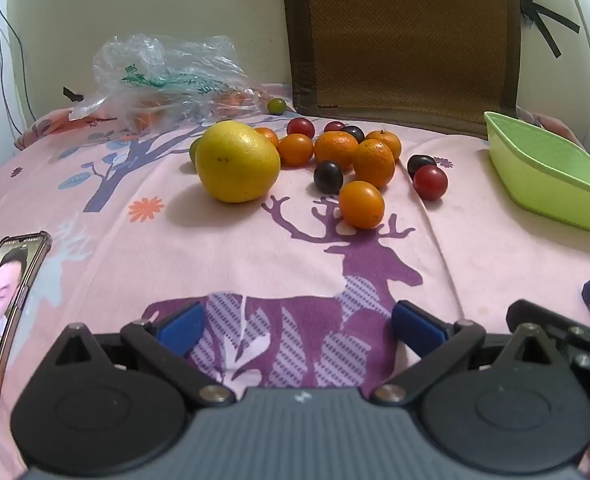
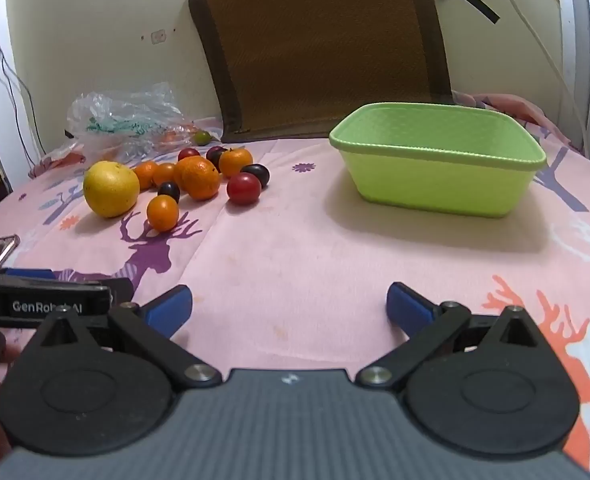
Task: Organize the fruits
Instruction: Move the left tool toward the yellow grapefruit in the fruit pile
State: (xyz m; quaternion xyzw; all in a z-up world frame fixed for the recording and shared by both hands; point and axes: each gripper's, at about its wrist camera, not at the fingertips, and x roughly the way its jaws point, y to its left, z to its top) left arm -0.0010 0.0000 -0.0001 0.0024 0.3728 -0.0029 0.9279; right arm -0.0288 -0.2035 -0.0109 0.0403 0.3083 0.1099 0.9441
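Both my grippers, left gripper (image 1: 297,330) and right gripper (image 2: 289,312), hang wide apart, holding nothing. Beyond them on the pink deer-print cloth (image 1: 255,248) I count one big yellow citrus (image 1: 237,161), six oranges (image 1: 361,204), six dark or red plums (image 1: 430,182), all left of one light-green basket (image 2: 439,184).

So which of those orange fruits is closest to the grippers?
The small smooth orange fruit sitting alone on the deer's antlers, in front of the cluster; the other orange ones lie farther back.
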